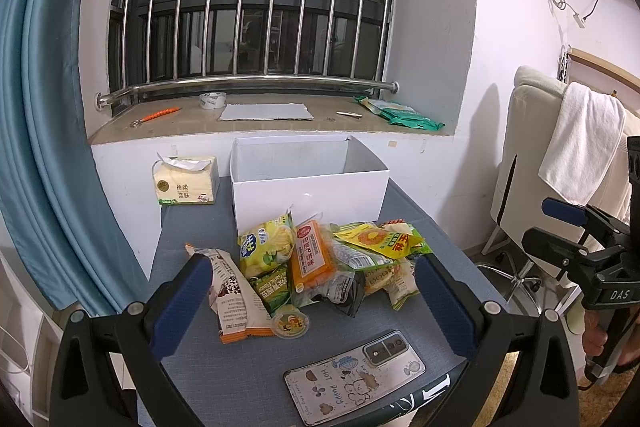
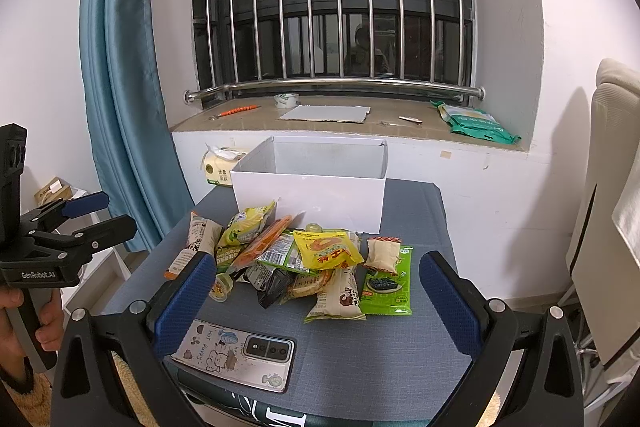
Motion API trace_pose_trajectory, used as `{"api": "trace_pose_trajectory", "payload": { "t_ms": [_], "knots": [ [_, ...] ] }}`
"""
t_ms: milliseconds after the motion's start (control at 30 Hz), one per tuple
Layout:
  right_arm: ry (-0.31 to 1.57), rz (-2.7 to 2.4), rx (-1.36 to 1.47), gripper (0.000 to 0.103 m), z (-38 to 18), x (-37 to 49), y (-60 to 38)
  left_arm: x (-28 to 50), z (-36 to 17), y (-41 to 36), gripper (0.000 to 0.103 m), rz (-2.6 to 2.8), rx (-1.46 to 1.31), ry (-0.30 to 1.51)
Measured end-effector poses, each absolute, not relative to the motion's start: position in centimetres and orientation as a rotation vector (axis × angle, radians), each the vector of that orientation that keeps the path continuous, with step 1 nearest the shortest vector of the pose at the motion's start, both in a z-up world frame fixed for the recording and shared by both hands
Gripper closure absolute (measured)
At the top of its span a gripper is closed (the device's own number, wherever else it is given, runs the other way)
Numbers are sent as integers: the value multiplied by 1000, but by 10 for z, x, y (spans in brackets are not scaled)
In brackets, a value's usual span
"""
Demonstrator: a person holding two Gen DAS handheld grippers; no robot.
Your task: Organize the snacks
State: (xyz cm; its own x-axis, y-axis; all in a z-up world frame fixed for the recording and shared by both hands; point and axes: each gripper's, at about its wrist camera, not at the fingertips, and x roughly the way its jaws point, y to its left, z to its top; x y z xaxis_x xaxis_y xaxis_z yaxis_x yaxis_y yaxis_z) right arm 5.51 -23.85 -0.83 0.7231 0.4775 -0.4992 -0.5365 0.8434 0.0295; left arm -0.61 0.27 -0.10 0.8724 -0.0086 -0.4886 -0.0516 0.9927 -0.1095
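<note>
snack pile (image 1: 320,267) ahead of both grippers; left gripper (image 1: 312,303) gaping; right gripper (image 2: 316,303) gaping

1 box (image 2: 308,201), 1 phone (image 2: 236,353), 1 tissue pack (image 1: 186,183), 1 jelly cup (image 1: 291,323).

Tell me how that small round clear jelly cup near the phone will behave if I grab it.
The small round clear jelly cup looks smooth and rigid, so it may slip from the jaws. It lies tilted against a packet, so nudged it could roll across the grey table. Probably light.
</note>
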Motion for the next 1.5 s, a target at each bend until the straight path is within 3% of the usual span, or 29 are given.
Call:
{"api": "trace_pose_trajectory", "payload": {
  "t_ms": [867, 1133, 1500],
  "knots": [
    [521, 560, -119, 0, -8, 55, -240, 11, -15, 30, 0, 58, -207, 578],
    [525, 559, -124, 0, -10, 55, -241, 80, -90, 104, 0, 135, -469, 822],
    [549, 558, -127, 0, -21, 61, -242, 146, -174, 145, 1, 195, -588, 1012]
  ]
}}
